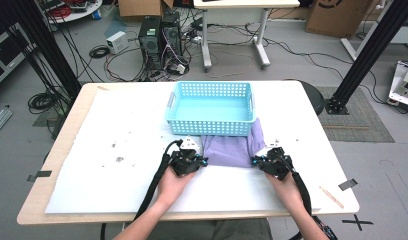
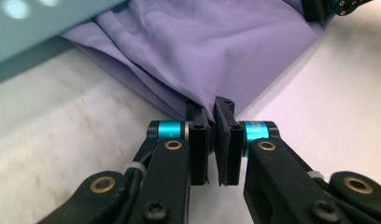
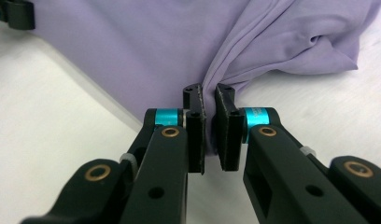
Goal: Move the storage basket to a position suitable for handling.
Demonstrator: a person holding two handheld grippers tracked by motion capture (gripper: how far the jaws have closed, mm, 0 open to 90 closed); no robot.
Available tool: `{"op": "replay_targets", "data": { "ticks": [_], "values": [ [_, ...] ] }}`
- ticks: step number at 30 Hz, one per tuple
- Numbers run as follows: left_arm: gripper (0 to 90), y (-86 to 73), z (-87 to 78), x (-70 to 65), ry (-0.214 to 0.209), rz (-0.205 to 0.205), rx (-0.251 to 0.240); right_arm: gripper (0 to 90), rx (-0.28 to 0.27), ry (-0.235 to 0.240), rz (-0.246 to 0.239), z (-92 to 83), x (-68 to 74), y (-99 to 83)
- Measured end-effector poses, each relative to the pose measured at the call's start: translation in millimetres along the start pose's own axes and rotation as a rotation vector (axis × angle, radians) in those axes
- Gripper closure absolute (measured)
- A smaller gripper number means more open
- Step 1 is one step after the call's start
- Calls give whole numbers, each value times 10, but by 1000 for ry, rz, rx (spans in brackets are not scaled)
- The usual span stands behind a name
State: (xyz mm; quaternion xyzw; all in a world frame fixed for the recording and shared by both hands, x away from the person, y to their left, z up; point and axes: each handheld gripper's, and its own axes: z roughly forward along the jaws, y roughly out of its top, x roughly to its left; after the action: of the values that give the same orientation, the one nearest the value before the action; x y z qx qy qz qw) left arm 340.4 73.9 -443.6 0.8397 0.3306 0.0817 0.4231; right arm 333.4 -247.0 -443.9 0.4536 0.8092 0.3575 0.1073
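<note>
High view shows a person's two hands at the near side of a white table (image 1: 92, 165), each with a black two-jaw gripper. The left gripper (image 1: 202, 161) is at the left near corner of a soft purple cloth (image 1: 229, 150), and the right gripper (image 1: 254, 161) is at its right near corner. This cloth lies flat on the table, just in front of a light blue plastic basket (image 1: 210, 108) with small holes, and its far edge goes under the basket. Left gripper view shows the left gripper (image 2: 211, 112) with jaws together, clamped on a fold of the cloth (image 2: 198, 51). Right gripper view shows the right gripper (image 3: 208, 95) the same way, jaws pinching the cloth (image 3: 146, 51) edge.
</note>
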Motion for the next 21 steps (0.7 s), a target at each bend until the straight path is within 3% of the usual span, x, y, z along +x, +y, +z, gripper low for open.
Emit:
{"op": "replay_targets", "data": {
  "ticks": [8, 21],
  "values": [
    [846, -267, -222, -163, -52, 11, -10, 841, 10, 40, -46, -166, 276, -224],
    [846, -508, -447, -498, -121, 66, 10, 840, 8, 81, -60, -388, 465, -534]
  ]
}}
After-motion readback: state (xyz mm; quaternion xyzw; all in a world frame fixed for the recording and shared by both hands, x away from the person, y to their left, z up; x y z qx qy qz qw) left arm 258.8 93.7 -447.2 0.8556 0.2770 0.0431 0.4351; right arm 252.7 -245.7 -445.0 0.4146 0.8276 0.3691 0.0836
